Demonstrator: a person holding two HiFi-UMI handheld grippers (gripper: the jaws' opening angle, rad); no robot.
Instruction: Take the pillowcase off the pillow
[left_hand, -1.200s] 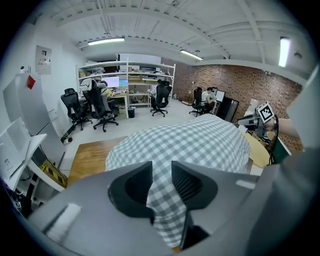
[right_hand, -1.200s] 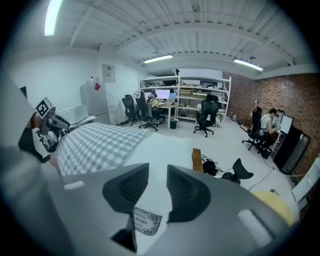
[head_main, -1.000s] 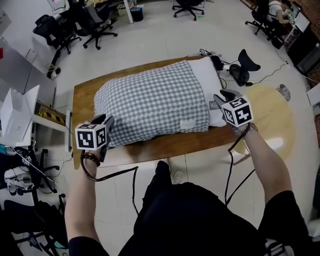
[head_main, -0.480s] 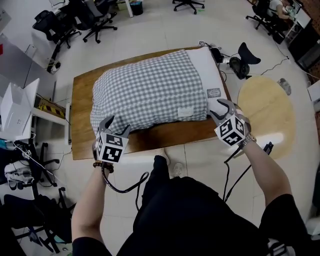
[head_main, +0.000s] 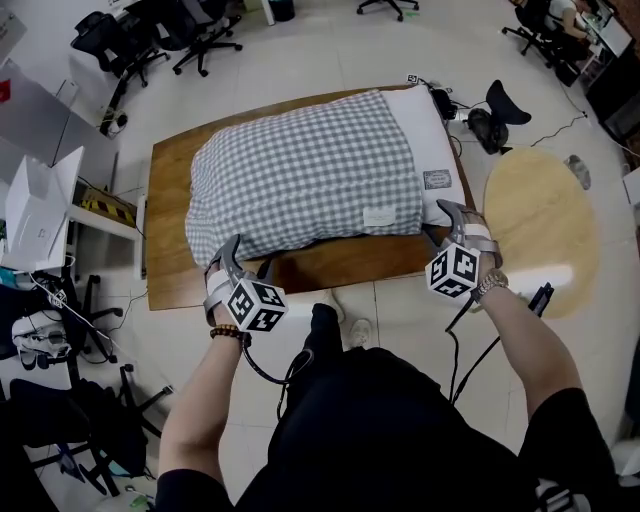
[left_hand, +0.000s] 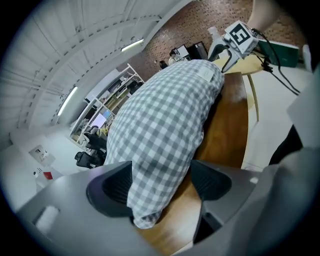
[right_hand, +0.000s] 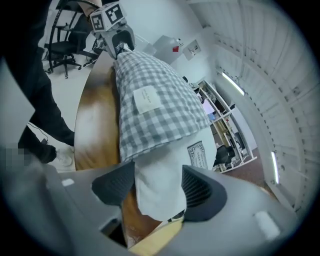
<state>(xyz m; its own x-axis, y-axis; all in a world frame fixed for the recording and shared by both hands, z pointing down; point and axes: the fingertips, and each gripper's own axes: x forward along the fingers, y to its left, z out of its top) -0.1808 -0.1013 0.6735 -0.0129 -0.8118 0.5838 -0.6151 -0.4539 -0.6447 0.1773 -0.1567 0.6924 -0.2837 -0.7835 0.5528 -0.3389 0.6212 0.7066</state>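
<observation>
Grey-checked pillowcase (head_main: 305, 175) on white pillow (head_main: 437, 150), across wooden table (head_main: 168, 235), left gripper (left_hand: 161, 182) just opened wide astride checked near corner, right gripper (right_hand: 157, 186) likewise just opened astride bare pillow corner, neither clamping.

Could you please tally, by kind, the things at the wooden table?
Pillow: 1
Checked pillowcase: 1
Grippers: 2, left gripper and right gripper; both pairs of jaws have just been opening, astride a pillowcase corner and a pillow corner
Total: 4
</observation>
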